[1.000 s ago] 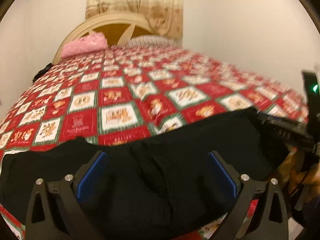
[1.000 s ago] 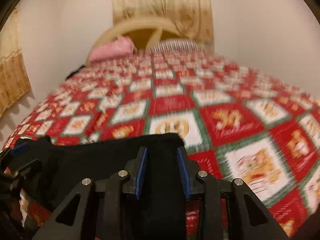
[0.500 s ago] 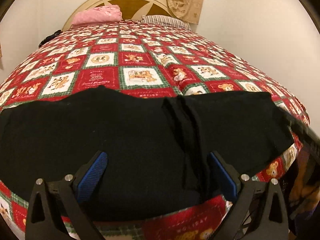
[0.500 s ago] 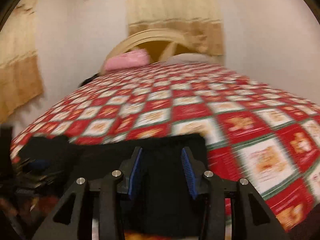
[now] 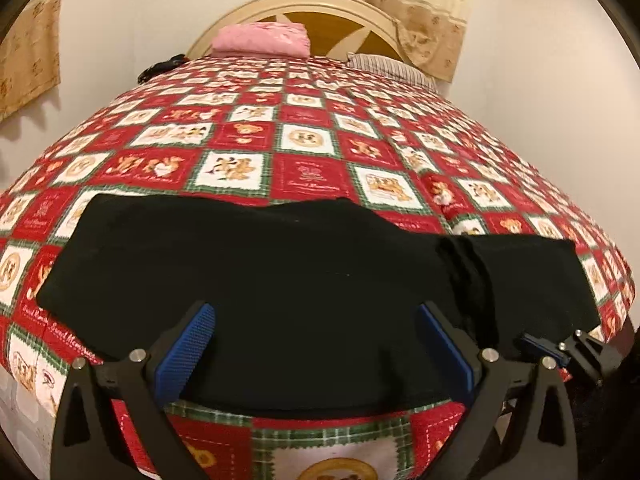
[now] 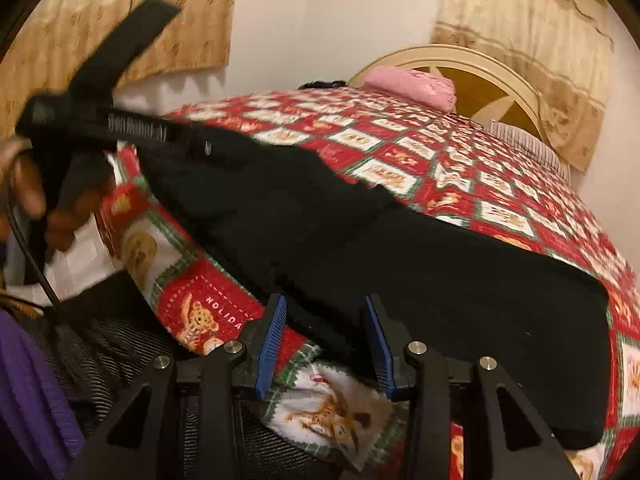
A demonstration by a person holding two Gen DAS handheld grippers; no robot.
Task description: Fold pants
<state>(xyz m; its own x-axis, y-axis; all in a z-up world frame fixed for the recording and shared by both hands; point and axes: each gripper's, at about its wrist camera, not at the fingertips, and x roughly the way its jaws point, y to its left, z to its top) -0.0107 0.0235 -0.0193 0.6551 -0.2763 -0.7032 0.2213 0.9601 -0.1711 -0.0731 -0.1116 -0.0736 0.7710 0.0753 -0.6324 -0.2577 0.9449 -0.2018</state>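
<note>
Black pants lie flat along the near edge of the bed, with a bunched fold right of centre. My left gripper is open and empty, its blue pads wide apart just above the near edge of the cloth. My right gripper is partly open with nothing between its pads, at the pants' near edge by the bed corner. Its tips show in the left wrist view. The left gripper's body and the hand on it show in the right wrist view.
The bed has a red, white and green patchwork quilt. A pink pillow and a striped pillow lie at the cream headboard. Walls and beige curtains stand behind. The person's clothing is by the bed edge.
My right gripper has let go of the pants and opened, and turned left along the bed edge. My left gripper has pulled back and shifted left. The pants now lie spread flat.
</note>
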